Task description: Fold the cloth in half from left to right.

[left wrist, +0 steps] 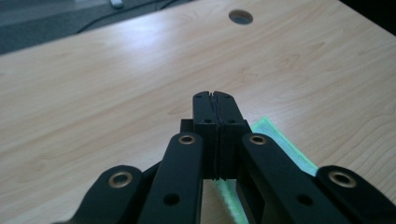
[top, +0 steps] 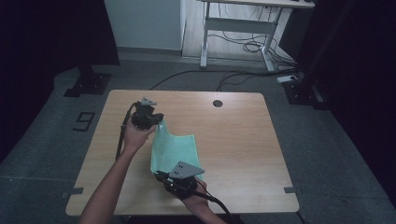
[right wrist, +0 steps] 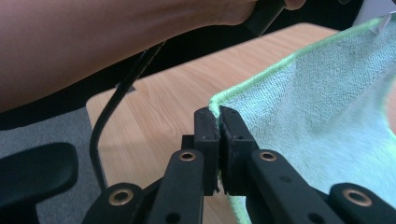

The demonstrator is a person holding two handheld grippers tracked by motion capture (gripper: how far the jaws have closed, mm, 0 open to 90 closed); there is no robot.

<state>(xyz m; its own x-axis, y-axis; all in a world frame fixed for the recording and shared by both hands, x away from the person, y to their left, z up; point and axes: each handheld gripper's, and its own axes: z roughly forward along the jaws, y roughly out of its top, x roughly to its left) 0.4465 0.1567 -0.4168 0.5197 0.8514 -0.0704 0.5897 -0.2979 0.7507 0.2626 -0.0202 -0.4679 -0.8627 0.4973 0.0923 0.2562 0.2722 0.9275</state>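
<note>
The left gripper (top: 154,120) and the right gripper (right wrist: 218,122) each clamp one corner of the light green terry cloth (top: 173,148), lifted above the wooden table (top: 233,135) centre. Probably a fold; next, carry both corners across evenly.

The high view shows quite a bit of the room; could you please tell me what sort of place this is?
Probably an office or lab workspace: a light wooden table with a round cable hole, a white-framed desk with trailing cables behind it, and grey carpet flooring.
</note>
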